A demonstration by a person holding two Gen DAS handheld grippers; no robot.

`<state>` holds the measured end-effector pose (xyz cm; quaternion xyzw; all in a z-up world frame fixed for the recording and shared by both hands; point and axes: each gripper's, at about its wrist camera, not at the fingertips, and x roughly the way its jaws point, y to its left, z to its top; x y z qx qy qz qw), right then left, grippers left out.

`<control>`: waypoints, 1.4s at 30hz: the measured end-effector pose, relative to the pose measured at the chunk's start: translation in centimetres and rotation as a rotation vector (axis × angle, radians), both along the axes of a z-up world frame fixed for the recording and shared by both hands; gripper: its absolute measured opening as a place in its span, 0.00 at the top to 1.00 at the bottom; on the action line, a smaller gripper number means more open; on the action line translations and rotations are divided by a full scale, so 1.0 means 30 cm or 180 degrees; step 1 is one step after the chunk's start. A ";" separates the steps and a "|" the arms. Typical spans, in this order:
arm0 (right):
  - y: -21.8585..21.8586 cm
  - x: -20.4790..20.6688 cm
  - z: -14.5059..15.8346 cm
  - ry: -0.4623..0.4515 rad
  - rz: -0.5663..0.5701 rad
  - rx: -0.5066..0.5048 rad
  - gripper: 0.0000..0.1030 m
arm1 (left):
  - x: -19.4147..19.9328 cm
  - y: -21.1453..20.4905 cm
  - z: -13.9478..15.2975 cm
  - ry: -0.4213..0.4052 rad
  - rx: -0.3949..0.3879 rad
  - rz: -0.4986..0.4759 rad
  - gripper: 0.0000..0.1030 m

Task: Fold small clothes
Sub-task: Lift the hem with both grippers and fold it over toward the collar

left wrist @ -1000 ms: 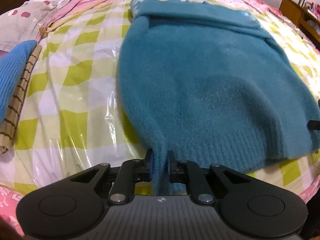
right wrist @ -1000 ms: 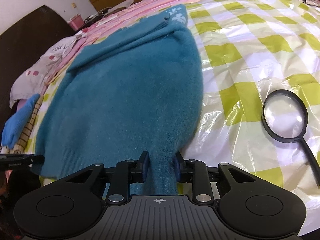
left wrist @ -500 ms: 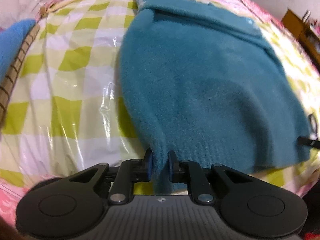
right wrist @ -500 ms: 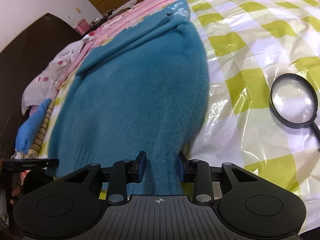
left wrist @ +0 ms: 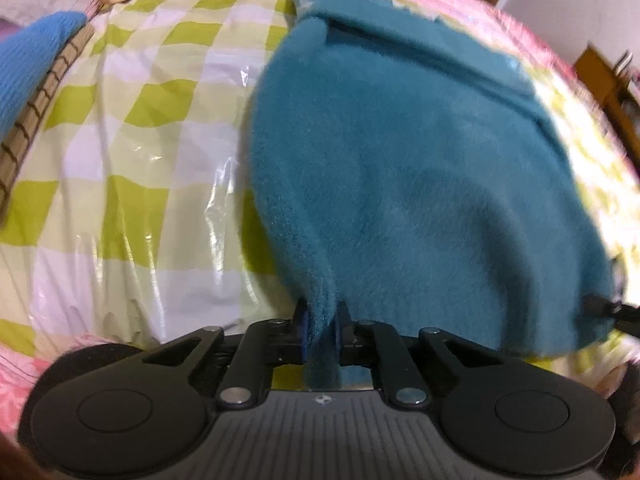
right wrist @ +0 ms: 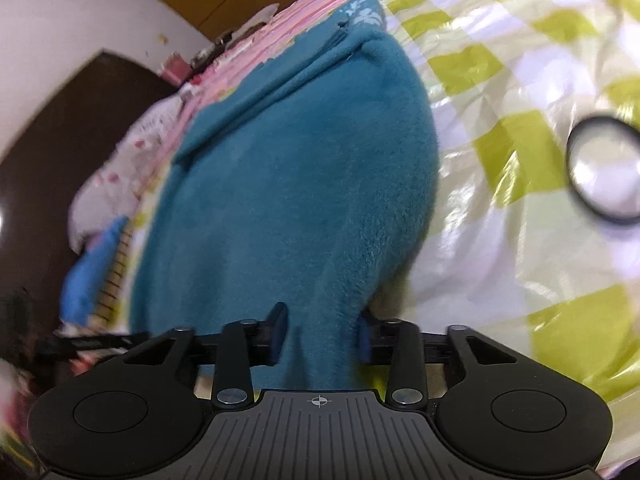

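Two corners of the sweater (left wrist: 420, 184) are pinched now: our left gripper (left wrist: 320, 330) clamps one hem corner tight, our right gripper (right wrist: 320, 334) has just closed further on the other. It's lifting off the checked sheet (left wrist: 132, 152); fold-over comes next.

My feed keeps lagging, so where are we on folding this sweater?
Done: the sleeves look already folded across the far end of the teal sweater. In hand: the left tongs and right tongs each pinch a near hem corner, lifted off the checked sheet. Left: carry the hem over to the far end, then release.
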<state>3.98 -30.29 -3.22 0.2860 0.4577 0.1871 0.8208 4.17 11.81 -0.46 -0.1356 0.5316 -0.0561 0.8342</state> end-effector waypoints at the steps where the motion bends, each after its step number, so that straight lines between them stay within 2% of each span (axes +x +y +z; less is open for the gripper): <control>1: 0.001 0.000 0.002 -0.0027 -0.0037 0.0105 0.75 | -0.001 0.007 0.007 -0.0038 -0.0118 0.0028 0.84; 4: -0.003 0.004 0.022 -0.0127 -0.0138 0.0475 0.76 | 0.000 0.020 0.034 -0.0233 -0.0487 0.0085 0.85; 9: -0.007 0.031 0.078 -0.0368 -0.0312 0.1048 0.77 | 0.032 0.047 0.089 -0.0677 -0.1328 0.0260 0.85; 12: -0.009 0.067 0.116 -0.0502 -0.0421 0.1326 0.78 | 0.076 0.051 0.121 -0.0886 -0.1522 0.0311 0.85; 18: 0.001 0.162 0.172 -0.0693 -0.0521 0.1503 0.78 | 0.153 0.058 0.181 -0.1147 -0.1560 0.0330 0.85; 27: 0.011 0.339 0.279 -0.0979 -0.0592 0.1453 0.78 | 0.298 0.088 0.268 -0.1455 -0.1453 0.0379 0.85; 42: 0.003 0.548 0.318 -0.1139 -0.0790 0.1492 0.78 | 0.472 0.107 0.312 -0.1674 -0.1270 0.0473 0.85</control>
